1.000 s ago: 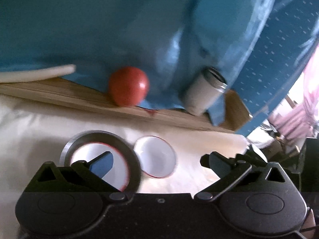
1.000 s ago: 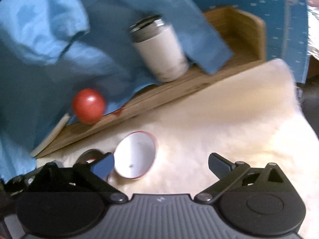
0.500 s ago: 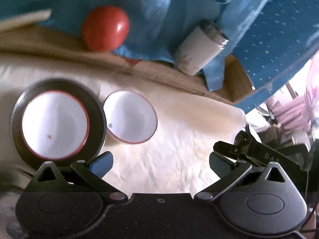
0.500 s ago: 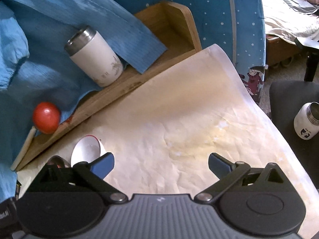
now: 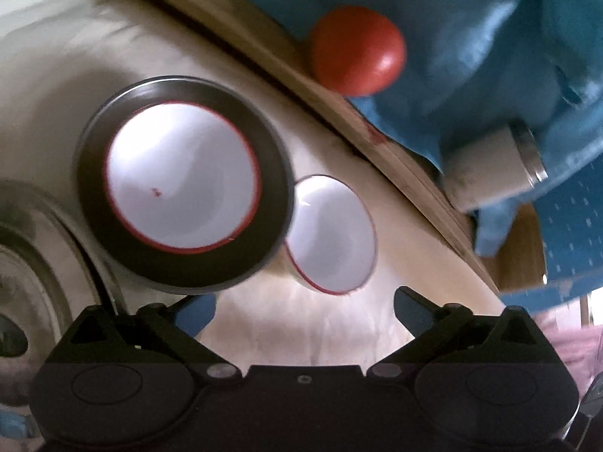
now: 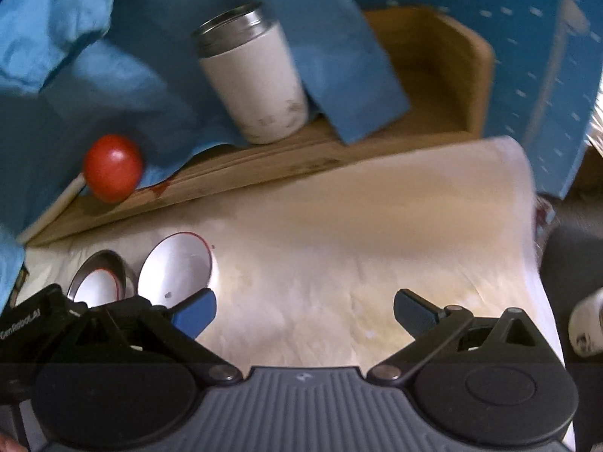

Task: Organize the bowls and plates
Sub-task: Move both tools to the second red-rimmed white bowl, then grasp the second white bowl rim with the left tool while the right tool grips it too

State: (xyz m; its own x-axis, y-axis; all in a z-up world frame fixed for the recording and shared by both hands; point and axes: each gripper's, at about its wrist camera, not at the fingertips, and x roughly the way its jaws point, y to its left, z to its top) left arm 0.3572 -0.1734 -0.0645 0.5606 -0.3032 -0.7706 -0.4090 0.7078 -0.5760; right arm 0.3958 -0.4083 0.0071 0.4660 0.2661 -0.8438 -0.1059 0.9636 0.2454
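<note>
A white bowl with a red rim [image 5: 182, 177] sits inside a dark metal bowl [image 5: 275, 173] on the cream table cover. A second white red-rimmed bowl [image 5: 331, 233] stands just right of it, touching or nearly so. My left gripper [image 5: 301, 305] is open and empty, just in front of both bowls. In the right wrist view the loose white bowl [image 6: 175, 275] and the nested pair [image 6: 100, 282] lie at the lower left. My right gripper [image 6: 301, 310] is open and empty, its left fingertip [image 6: 196, 314] close to the loose bowl.
A wooden tray [image 6: 264, 165] at the back holds a red ball [image 6: 113, 167], a white steel tumbler [image 6: 256, 83] and blue cloth [image 6: 75, 75]. A metal plate or lid [image 5: 30, 263] lies at the left. A white jar [image 6: 586, 326] sits off the table's right edge.
Both grippers have swung and moved in: the left view has rotated and the bowls look larger and closer. The right gripper has dropped back toward the loose white bowl. No bowl has moved.
</note>
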